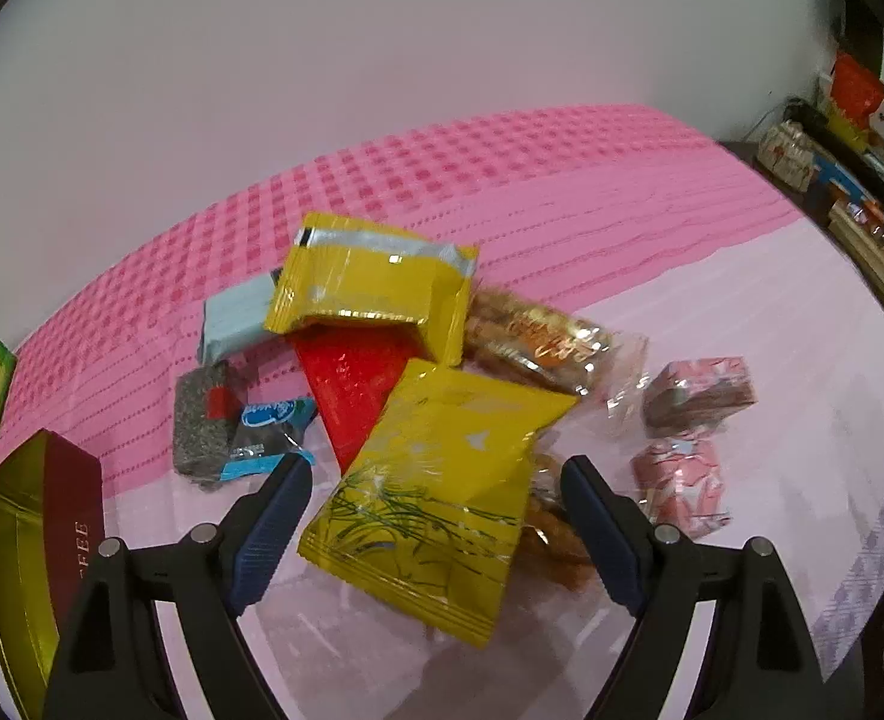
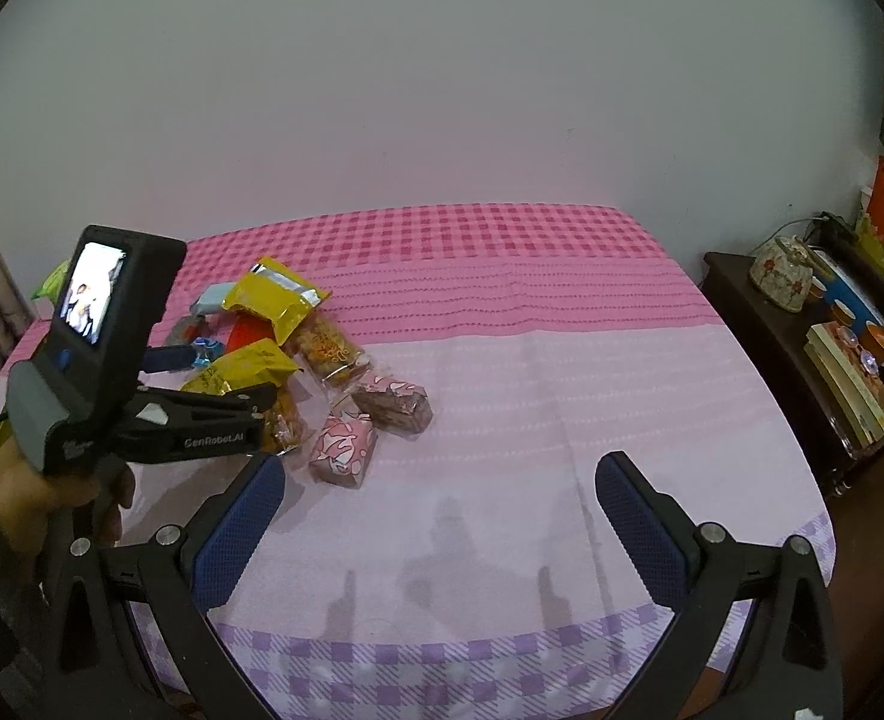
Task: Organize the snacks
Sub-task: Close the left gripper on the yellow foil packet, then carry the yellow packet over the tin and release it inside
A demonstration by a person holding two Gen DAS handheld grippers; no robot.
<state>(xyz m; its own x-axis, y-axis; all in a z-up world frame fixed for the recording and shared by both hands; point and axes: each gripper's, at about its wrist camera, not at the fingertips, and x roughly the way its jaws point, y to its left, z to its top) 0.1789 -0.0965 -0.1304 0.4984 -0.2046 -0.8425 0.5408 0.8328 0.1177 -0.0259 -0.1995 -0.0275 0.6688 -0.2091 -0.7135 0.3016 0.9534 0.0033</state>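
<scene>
Left gripper [image 1: 435, 480] fingers spread wide, straddling the near yellow packet [image 1: 435, 492]; nothing gripped yet. Packet lies at 12 o'clock from the fingers, tilted, its far edge resting on the red packet [image 1: 351, 390] and its right side over a clear bag of brown snacks [image 1: 553, 531]. Rest of the pile sits beyond, 11 to 1 o'clock: second yellow packet [image 1: 375, 288], two pink-wrapped pieces [image 1: 682, 486] at 2 o'clock. Open box [image 1: 33, 540] at 9 o'clock, probably the destination.

Right gripper [image 2: 442, 516] fingers open, empty, over bare table [image 2: 562, 420], pile at its 10 o'clock.

Risks:
- Closing may pinch the clear bag along with the packet.
- Glossy puffy film could slip or crush.
- Lifting may drag the red packet or topple the stack.
</scene>
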